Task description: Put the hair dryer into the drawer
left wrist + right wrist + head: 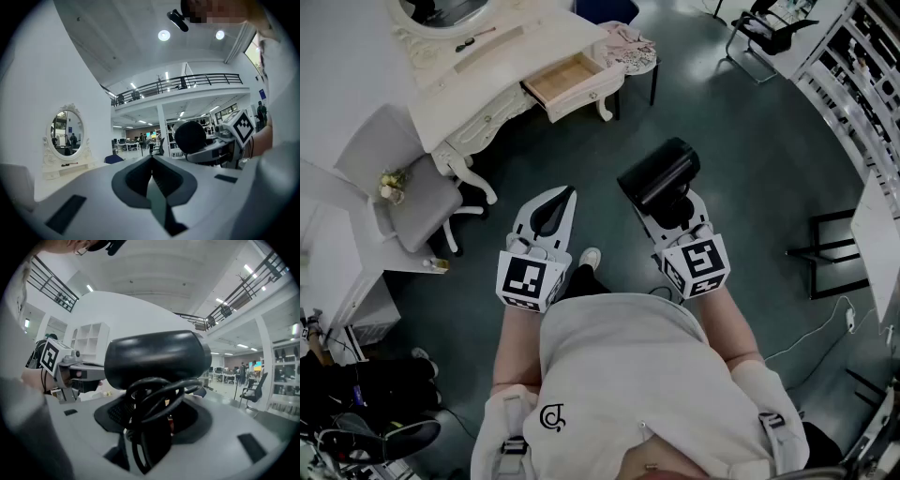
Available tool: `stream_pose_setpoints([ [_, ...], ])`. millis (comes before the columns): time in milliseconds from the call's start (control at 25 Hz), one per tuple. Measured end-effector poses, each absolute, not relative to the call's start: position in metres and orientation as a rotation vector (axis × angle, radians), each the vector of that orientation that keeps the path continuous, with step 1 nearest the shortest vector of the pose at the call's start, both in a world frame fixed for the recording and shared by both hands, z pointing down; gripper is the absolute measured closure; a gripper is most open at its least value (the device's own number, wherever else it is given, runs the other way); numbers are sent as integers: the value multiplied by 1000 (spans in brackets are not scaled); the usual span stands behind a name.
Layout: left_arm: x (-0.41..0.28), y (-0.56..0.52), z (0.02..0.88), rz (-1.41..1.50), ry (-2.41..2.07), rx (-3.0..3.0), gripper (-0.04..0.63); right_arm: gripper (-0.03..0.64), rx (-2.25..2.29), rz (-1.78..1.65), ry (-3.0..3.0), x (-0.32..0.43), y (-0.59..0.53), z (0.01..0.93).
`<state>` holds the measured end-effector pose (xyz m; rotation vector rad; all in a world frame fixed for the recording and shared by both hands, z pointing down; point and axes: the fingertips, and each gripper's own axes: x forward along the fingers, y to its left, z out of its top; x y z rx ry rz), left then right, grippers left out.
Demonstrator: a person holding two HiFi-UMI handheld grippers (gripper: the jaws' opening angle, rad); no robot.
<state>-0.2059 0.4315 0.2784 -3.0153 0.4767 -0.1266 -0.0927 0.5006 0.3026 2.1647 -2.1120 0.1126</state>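
A black hair dryer (659,174) with its cord coiled round the handle sits in my right gripper (668,208), whose jaws are shut on the handle. In the right gripper view the hair dryer's barrel (157,359) lies crosswise above the right gripper (151,416). My left gripper (565,195) is held level beside it, shut and with nothing in it. The left gripper (152,160) also shows its pads meeting in its own view. The open wooden drawer (567,82) sticks out of the white dressing table (487,70), far ahead of both grippers.
A grey chair (403,187) stands left of the table and a small stool (630,52) right of the drawer. Dark floor lies between me and the table. An oval mirror (68,132) tops the table. Shelving (853,66) lines the right side.
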Motion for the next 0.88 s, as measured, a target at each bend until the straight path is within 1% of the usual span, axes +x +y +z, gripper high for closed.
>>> stream_pose_setpoints([
  [520, -204, 419, 286, -141, 469, -3046, 583, 377, 2175, 145, -2121, -94, 495, 304],
  [880, -181, 374, 307, -152, 378, -3102, 583, 373, 2216, 228, -2065, -76, 449, 320],
])
